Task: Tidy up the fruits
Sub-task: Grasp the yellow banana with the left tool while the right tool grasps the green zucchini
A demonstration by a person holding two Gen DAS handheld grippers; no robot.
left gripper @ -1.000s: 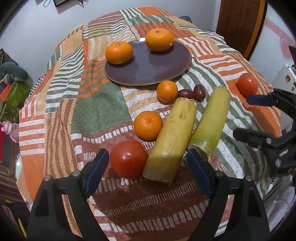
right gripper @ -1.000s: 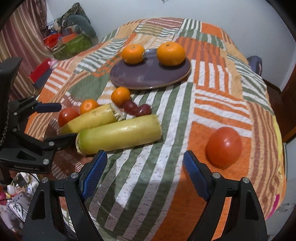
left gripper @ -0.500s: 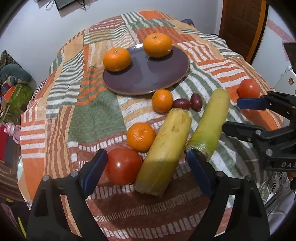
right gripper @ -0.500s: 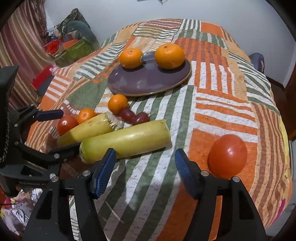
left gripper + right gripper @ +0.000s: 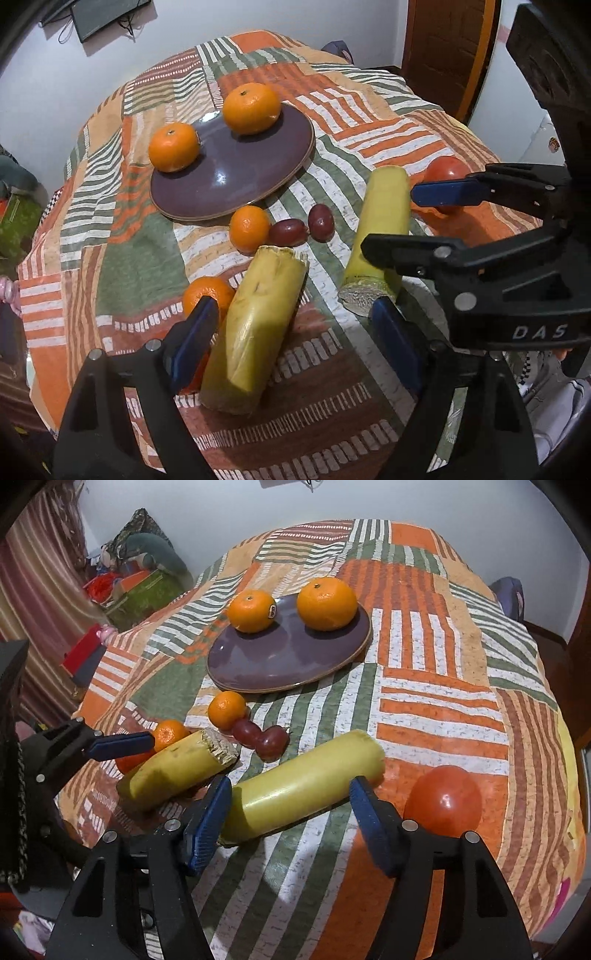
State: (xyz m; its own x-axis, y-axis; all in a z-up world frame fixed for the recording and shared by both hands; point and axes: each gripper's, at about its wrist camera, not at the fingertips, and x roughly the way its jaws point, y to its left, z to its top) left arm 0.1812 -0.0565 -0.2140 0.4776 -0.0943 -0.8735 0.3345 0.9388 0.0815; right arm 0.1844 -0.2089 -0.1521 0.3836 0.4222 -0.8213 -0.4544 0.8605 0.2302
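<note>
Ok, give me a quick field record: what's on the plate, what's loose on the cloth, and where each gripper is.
plate: two oranges, larger, smaller
loose oranges: two, and
grapes: two, touching
tomatoes: right; left one mostly hidden
left gripper: open, straddling near yellow stalk
right gripper: open, jaws just narrowed, around far stalk, not pressing

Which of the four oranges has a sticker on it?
The smaller orange on the purple plate, the left one of the pair: a small round sticker sits on its right side. The big orange beside it and the two on the cloth show none.
</note>
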